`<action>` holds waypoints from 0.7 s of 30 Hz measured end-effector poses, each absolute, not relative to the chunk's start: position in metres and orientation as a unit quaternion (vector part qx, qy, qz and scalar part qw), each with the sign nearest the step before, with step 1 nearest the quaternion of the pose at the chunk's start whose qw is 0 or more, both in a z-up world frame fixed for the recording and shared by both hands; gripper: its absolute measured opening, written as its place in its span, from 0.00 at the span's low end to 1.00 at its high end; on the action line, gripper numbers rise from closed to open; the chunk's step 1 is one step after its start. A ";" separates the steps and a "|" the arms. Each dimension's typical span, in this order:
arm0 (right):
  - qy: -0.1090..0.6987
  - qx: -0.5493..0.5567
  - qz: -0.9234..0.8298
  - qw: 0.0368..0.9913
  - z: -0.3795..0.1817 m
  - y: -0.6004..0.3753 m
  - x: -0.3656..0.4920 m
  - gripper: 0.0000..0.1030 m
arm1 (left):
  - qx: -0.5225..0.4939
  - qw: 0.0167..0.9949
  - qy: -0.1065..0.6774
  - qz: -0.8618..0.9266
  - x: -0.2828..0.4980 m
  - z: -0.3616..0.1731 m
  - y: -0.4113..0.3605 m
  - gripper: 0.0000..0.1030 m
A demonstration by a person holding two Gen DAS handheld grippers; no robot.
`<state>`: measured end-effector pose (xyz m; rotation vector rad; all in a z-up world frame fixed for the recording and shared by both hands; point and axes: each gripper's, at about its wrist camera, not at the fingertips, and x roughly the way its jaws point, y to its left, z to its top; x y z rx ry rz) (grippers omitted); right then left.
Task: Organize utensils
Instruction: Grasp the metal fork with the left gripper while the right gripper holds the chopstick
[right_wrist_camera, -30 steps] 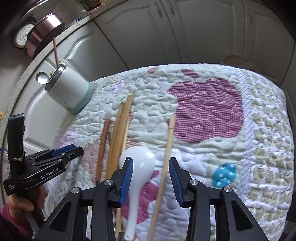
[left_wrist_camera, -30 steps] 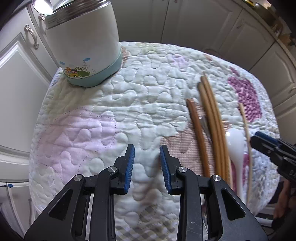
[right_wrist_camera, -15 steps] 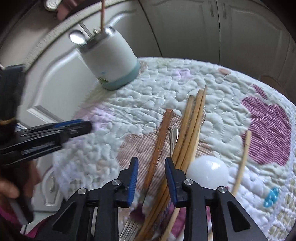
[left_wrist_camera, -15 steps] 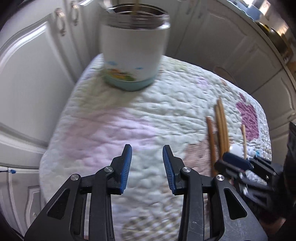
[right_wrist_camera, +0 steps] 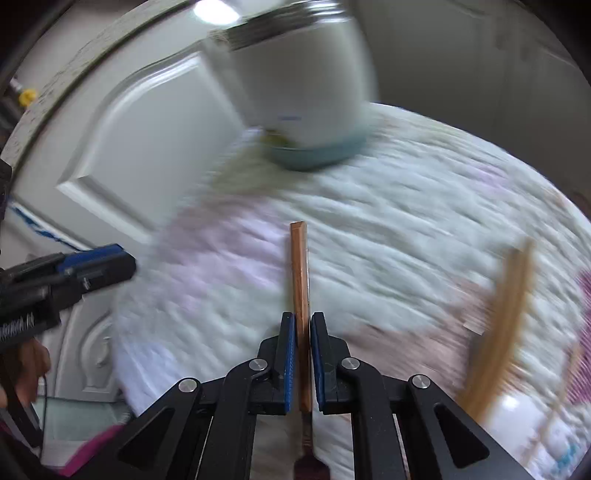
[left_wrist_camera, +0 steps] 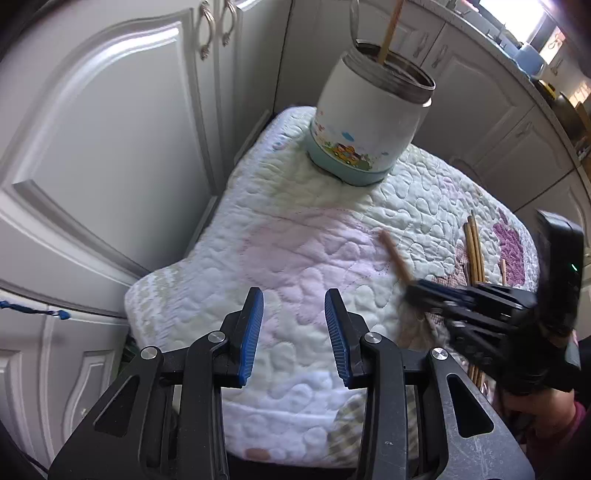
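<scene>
Right gripper [right_wrist_camera: 302,354] tips steeply downward over the quilt [right_wrist_camera: 388,229], its jaws closing on a brown-handled fork [right_wrist_camera: 299,273] that stands between the blue pads; the pads already sit against the handle's two sides. Fork handle runs straight out ahead of the fingers, long axis in line with the tool, its squared end pointing toward the jar [right_wrist_camera: 295,92] that stands farther ahead and slightly left; the tine end drops back under the gripper body and is only dimly seen. In the left wrist view the same handle [left_wrist_camera: 397,256] sticks out of the right gripper's tips [left_wrist_camera: 415,290], slanting up and left across the quilt [left_wrist_camera: 295,229] toward the jar [left_wrist_camera: 369,122]. Left gripper [left_wrist_camera: 293,328] also points steeply down, its fingers moderately spread with nothing between them, only quilt below. It hovers to the left of the right gripper, seen from the side in the right wrist view [right_wrist_camera: 110,258], with the person's hand [right_wrist_camera: 22,369] behind it. Jar stands upright ahead of the left gripper at the quilt's far edge, a stick [left_wrist_camera: 389,29] rising from its mouth. Chopsticks [right_wrist_camera: 498,325] lie to the right of the right gripper, blurred, long axes running roughly away from it. A white spoon [right_wrist_camera: 517,410] lies near their close ends.
</scene>
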<state>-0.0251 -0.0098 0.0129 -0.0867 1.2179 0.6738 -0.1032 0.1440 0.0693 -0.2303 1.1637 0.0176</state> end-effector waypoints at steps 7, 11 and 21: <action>0.543 -0.004 0.391 0.743 0.026 0.025 -0.030 0.08 | -0.097 0.833 0.544 -0.017 -0.116 0.076 0.148 0.42; 0.549 0.001 0.346 0.761 0.038 -0.027 -0.030 0.11 | -0.096 0.833 0.542 -0.055 -0.120 0.076 0.134 0.53; 0.542 0.066 0.252 0.799 0.062 -0.164 -0.065 0.15 | 0.088 0.794 0.582 -0.148 -0.138 0.047 0.066 0.53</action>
